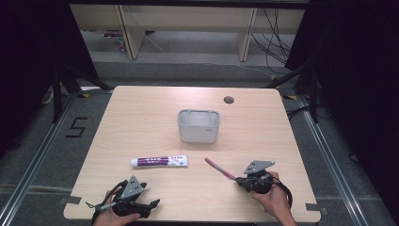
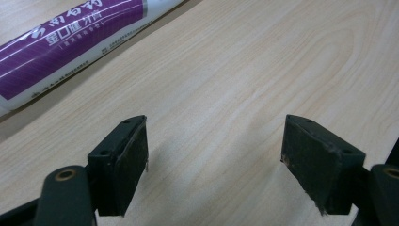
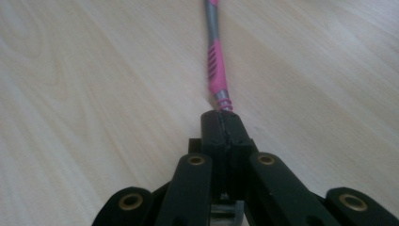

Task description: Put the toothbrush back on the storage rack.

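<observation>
A pink and grey toothbrush [image 1: 219, 168] lies low over the wooden table [image 1: 141, 122] at the front right. My right gripper [image 1: 237, 180] is shut on its near end. In the right gripper view the jaws are pressed together [image 3: 225, 117] and the toothbrush handle [image 3: 216, 61] runs away from them. A white and purple toothpaste tube [image 1: 159, 161] lies flat left of the toothbrush. My left gripper [image 1: 149, 194] rests at the front left edge, open. In the left gripper view its jaws [image 2: 214, 136] stand wide apart over bare wood, with the tube [image 2: 70, 42] at the upper left.
A white rectangular holder [image 1: 198, 126] stands upright in the middle of the table, behind the tube and the toothbrush. A round cable hole [image 1: 229, 100] sits near the far edge. Dark curtains and stands flank the table.
</observation>
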Demonstrator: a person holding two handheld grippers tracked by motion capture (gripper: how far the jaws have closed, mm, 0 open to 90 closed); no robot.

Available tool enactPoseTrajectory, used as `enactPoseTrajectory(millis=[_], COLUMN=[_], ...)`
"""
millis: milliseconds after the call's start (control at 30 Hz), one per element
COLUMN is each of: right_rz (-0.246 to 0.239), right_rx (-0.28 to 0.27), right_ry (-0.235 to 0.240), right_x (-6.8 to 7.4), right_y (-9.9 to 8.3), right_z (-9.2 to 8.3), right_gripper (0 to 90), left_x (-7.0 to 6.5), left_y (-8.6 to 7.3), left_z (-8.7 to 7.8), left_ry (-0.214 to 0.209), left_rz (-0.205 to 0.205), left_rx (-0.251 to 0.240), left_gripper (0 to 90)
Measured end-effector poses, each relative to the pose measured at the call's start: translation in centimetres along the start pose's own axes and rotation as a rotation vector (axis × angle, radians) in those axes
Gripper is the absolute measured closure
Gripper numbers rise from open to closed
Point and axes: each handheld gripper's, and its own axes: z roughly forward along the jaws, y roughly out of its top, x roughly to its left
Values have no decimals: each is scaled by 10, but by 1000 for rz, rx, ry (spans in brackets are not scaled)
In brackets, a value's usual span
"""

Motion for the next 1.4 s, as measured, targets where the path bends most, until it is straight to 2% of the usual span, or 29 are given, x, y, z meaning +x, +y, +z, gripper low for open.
enactPoseTrajectory(millis=[33, 67, 133, 167, 233, 333, 367, 400, 433, 467, 500, 533, 567, 600, 667, 700, 800, 867, 967, 1000, 1033, 1167, 1200, 1233, 1300, 1400], right_rz=[0, 2, 6, -3, 27, 31, 64, 49, 77, 93, 93, 112, 99, 96, 112, 110, 119, 137, 119, 139, 113, 108, 118, 113, 113, 125], right_rx=[2, 30, 22, 10, 18, 16, 38, 29, 37, 34, 34, 45, 37, 23, 42, 36, 28, 44, 31, 39, 53, 38, 60, 35, 28, 54], right_ry=[-8, -24, -24, -32, -47, -68, -70, -78, -71, -85, -85, -95, -104, -118, -110, -116, -144, -142, -154, -148, -152, -167, -160, -170, -176, -173], right_x=[-3, -10, -12, -19, -23, -30, -36, -40, -43, -45, -45, -48, -53, -60, -61, -64, -73, -75, -78, -80, -81, -83, -83, -85, -88, -91], right_y=[0, 1, 0, 0, 1, 2, 4, 4, 4, 3, 3, 4, 4, 6, 7, 8, 12, 15, 17, 18, 19, 22, 24, 25, 29, 33], right_z=[1, -1, 0, 2, 0, 1, 0, 1, 1, 2, 2, 1, 1, 2, 0, 1, 5, 6, 8, 10, 11, 14, 12, 15, 19, 21], right_gripper=[900, 900, 900, 900, 900, 900, 900, 900, 900, 900, 900, 900, 900, 900, 900, 900, 899, 897, 896, 895, 893, 893, 893, 893, 892, 893], left_x=[0, 0, 0, 0, -1, -1, -1, 0, 0, 0, 0, 0, 1, 0, 0, 1, 1, 1, 1, 1, 1, 1, 1, 1, 1, 1], left_y=[0, 0, 0, 0, 0, 0, 0, 0, 0, 0, 0, -1, 0, 0, 0, 0, 0, 0, 0, 0, 0, 0, 0, 0, 0, 0], left_z=[0, 0, 0, 0, 1, 1, 1, 1, 1, 1, 1, 1, 0, 1, 1, 0, 1, 0, 0, 0, 0, 0, 0, 0, 0, 0], left_ry=[-7, -7, -5, -5, -6, -7, -7, -7, -7, -7, -7, -7, 2, -6, -6, 3, 1, -3, 1, 1, 0, 0, 0, 0, 2, 2], left_rz=[-4, -2, -2, -3, -13, -14, -14, -15, -14, -14, -16, -18, -3, -16, -16, -5, -8, -11, -9, -9, -10, -10, -9, -7, -1, -1], left_rx=[-2, 0, 4, 2, -3, -7, -8, -8, -8, -8, -10, -10, 8, -2, -2, 9, 9, 9, 9, 8, 8, 7, 7, 8, 12, 11], left_gripper=[229, 229, 229, 230, 229, 229, 229, 230, 230, 230, 230, 230, 230, 230, 230, 230, 230, 230, 231, 231, 231, 232, 232, 232, 232, 233])
